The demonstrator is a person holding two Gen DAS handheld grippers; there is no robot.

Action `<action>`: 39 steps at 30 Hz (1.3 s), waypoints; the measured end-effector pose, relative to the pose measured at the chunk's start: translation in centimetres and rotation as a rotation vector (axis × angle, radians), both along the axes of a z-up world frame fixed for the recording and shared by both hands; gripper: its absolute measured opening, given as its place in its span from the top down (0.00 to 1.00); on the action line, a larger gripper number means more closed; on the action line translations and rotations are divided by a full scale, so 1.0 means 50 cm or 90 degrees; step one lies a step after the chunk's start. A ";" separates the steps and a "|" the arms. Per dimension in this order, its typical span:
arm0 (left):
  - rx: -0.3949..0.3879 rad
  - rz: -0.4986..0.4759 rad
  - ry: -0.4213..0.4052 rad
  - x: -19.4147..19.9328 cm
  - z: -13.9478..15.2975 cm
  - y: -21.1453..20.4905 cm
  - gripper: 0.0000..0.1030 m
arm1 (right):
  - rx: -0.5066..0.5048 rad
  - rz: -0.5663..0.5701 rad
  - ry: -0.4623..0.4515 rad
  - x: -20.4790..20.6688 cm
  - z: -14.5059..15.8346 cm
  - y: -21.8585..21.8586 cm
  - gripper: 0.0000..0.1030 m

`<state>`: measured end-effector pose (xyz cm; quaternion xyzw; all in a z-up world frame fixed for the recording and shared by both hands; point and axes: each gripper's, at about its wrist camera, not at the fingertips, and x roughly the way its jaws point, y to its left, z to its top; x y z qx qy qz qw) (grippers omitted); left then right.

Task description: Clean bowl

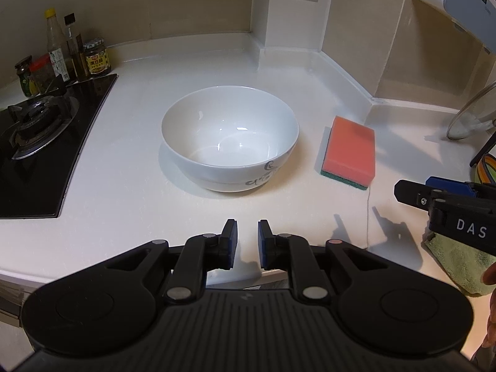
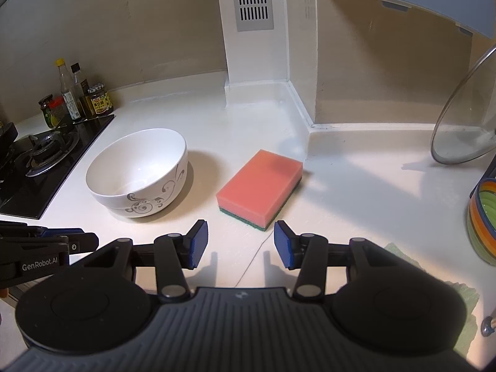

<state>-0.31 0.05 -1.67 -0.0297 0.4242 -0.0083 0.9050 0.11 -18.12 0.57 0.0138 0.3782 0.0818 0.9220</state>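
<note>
A white bowl (image 1: 230, 138) with a grey swirl pattern stands upright on the white counter, seen also in the right wrist view as the bowl (image 2: 138, 172). An orange sponge (image 1: 349, 152) with a green scouring base lies flat to its right; the sponge (image 2: 260, 187) sits just ahead of my right gripper (image 2: 240, 241), which is open and holds nothing. My left gripper (image 1: 247, 240) hovers short of the bowl, its pads a narrow gap apart with nothing between them. Each gripper shows at the edge of the other's view.
A black gas hob (image 1: 40, 142) lies at the left, with sauce bottles and jars (image 1: 65, 59) behind it. A glass lid (image 2: 465, 114) leans at the right wall. Stacked coloured bowls (image 2: 483, 223) and a green cloth (image 1: 462, 263) sit at the right.
</note>
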 end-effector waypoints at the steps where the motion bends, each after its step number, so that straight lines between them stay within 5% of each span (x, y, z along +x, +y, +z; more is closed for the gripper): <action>1: 0.000 0.000 0.001 0.000 -0.001 0.000 0.84 | 0.001 0.000 0.002 0.001 0.000 0.000 0.59; 20: -0.020 -0.033 0.007 0.010 -0.024 0.036 0.84 | -0.004 -0.027 0.031 0.041 -0.020 0.017 0.59; 28: -0.068 -0.119 -0.002 0.067 -0.002 0.045 0.84 | 0.041 -0.110 0.061 0.116 -0.050 0.011 0.59; 35: -0.067 -0.264 -0.033 0.177 0.081 -0.001 0.84 | 0.037 -0.160 0.079 0.168 -0.054 -0.017 0.59; 39: -0.031 -0.280 -0.027 0.236 0.087 -0.034 0.85 | 0.051 -0.161 0.070 0.175 -0.055 -0.032 0.59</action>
